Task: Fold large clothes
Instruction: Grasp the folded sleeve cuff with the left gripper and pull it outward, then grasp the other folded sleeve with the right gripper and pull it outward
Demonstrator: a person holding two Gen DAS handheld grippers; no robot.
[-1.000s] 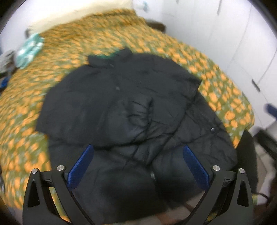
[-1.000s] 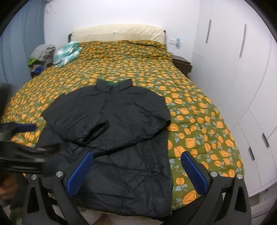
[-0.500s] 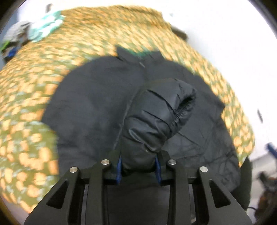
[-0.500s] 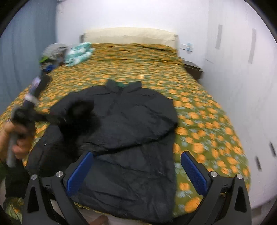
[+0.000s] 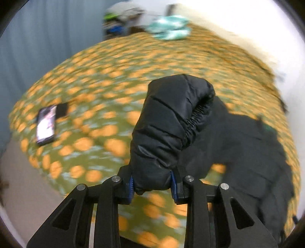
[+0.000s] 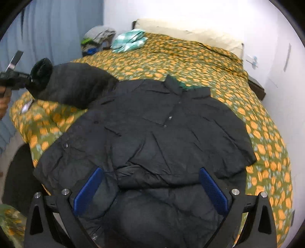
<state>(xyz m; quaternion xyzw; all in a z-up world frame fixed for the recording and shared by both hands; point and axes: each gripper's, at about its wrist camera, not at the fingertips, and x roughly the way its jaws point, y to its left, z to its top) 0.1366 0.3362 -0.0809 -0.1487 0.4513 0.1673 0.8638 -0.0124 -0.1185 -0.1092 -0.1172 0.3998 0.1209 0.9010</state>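
Caution: left gripper [image 5: 152, 184] clamped on jacket [image 6: 152, 137] sleeve cuff [image 5: 171, 122]; right gripper [image 6: 150, 188] open, idle. Slick padded fabric may slip, dropping toward phone [image 5: 46, 124] near bed [image 6: 266, 133] edge.

bedroom surroundings, seen from both wrist cameras.

a bedspread [image 6: 190, 63] printed with orange flowers on olive green covers the bed; a cream pillow [image 6: 190, 33] lies along its head against the white wall [image 6: 190, 11]. a teal-and-white checked cloth [image 6: 129, 42] rests near the far left corner, beside a heap of grey and coloured clothes [image 6: 98, 38]. a smartphone [image 5: 46, 124], screen lit, lies on the bedspread near the edge. blue-grey curtains [image 6: 57, 28] hang at left; white cabinet doors [image 6: 286, 57] stand at right.
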